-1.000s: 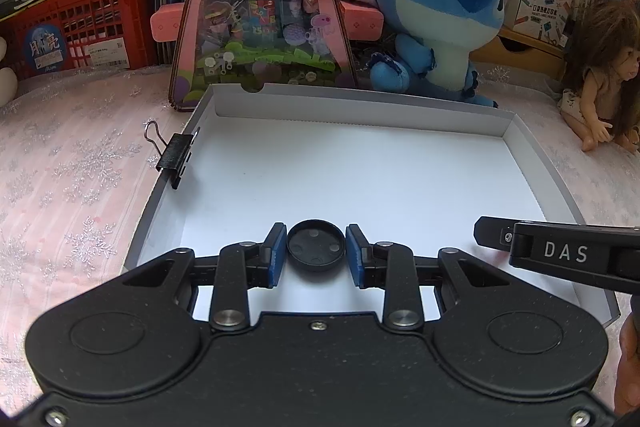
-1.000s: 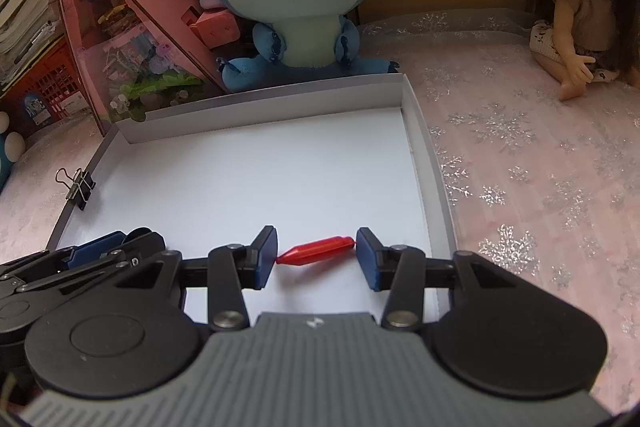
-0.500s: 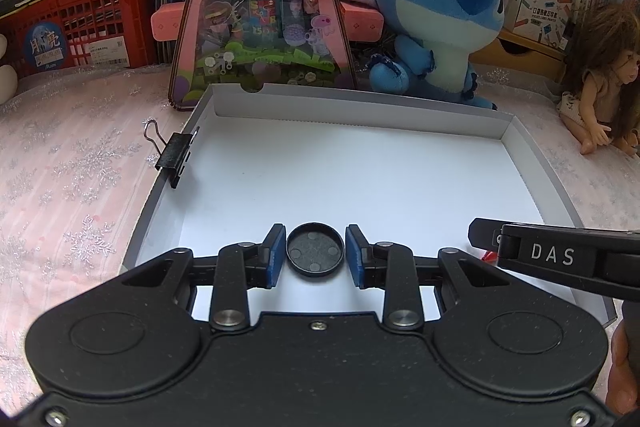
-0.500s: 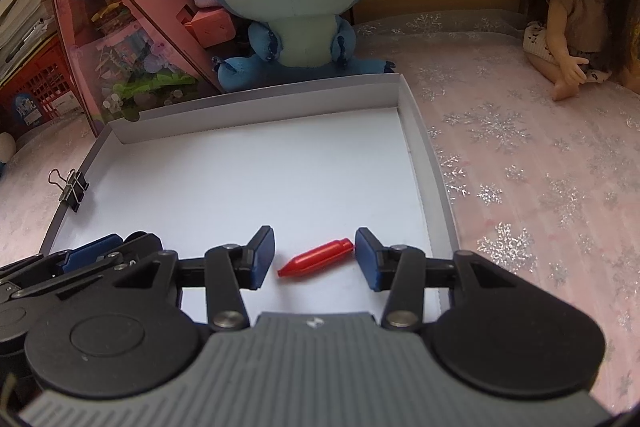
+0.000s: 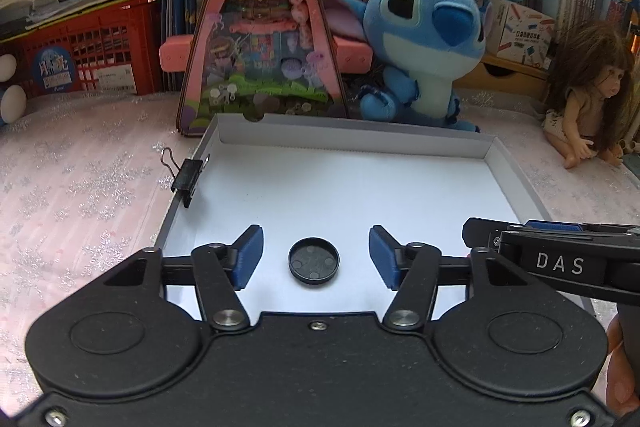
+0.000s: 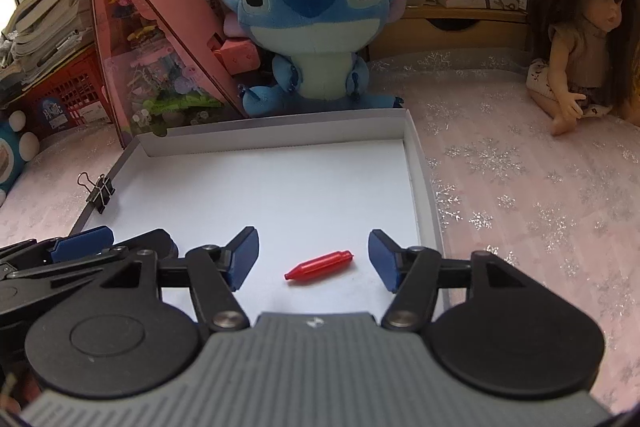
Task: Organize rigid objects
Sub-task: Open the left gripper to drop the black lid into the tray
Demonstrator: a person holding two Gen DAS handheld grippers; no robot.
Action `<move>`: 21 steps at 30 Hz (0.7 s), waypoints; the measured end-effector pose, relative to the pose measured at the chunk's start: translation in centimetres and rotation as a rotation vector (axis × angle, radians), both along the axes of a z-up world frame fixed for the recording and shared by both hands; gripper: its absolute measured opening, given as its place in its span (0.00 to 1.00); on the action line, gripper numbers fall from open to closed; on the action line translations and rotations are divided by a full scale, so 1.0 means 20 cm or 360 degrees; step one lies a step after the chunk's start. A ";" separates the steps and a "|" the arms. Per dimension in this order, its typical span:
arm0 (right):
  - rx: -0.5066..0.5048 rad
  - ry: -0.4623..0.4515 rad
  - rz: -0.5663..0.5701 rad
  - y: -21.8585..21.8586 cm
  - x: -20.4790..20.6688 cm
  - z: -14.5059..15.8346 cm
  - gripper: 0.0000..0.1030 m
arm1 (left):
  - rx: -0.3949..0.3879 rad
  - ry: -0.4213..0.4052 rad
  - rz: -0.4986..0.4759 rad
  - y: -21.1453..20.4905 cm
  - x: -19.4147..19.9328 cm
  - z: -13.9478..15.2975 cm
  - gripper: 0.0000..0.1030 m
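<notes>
A round black cap (image 5: 314, 261) lies hollow side up on the white floor of a shallow grey box (image 5: 352, 133). My left gripper (image 5: 316, 255) straddles it with its jaws opening, and the blue pads stand clear of the cap on both sides. In the right wrist view a small red pen-shaped piece (image 6: 319, 264) lies on the box floor (image 6: 280, 187) near the right wall. My right gripper (image 6: 313, 253) is around that piece with its jaws opening, touching nothing. Each gripper shows at the edge of the other's view.
A black binder clip (image 5: 187, 177) is clamped on the box's left wall. Behind the box stand a pink triangular toy house (image 5: 262, 27), a blue plush (image 5: 424, 43) and bookshelves. A doll (image 5: 588, 95) sits at the right on the pink snowflake tablecloth (image 5: 80, 195). A red crate (image 5: 88, 51) stands far left.
My left gripper's pads have let go of the black cap and spread apart. The right gripper's pads have widened away from the red piece, which now lies free on the box floor.
</notes>
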State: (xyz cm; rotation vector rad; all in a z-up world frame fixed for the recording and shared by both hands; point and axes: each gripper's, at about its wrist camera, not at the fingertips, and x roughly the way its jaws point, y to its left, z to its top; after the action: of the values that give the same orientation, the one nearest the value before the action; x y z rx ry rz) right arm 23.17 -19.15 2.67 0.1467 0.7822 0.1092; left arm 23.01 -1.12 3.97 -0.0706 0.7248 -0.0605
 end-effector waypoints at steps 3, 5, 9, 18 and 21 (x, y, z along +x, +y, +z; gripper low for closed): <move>0.0004 -0.0035 0.0012 -0.02 -0.04 0.02 0.76 | -0.0009 -0.0045 -0.0020 0.01 -0.05 0.03 0.66; -0.0004 -0.0069 0.0021 -0.02 -0.07 0.03 0.79 | -0.0020 -0.0063 -0.0023 0.01 -0.08 0.04 0.69; -0.0013 -0.0139 0.0044 -0.04 -0.14 0.06 0.82 | -0.0041 -0.0102 -0.0029 0.03 -0.15 0.05 0.72; 0.0030 -0.0237 0.0042 -0.09 -0.26 0.08 0.86 | -0.0029 -0.0140 -0.0045 0.02 -0.29 0.04 0.74; 0.0036 -0.0275 0.0039 -0.10 -0.30 0.08 0.87 | -0.0017 -0.0143 -0.0080 0.00 -0.34 0.02 0.74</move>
State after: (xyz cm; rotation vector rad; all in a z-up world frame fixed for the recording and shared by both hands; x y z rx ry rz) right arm 17.12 -21.16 4.29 0.1471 0.6108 0.1520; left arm 16.29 -1.05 4.42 -0.0598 0.6365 -0.1147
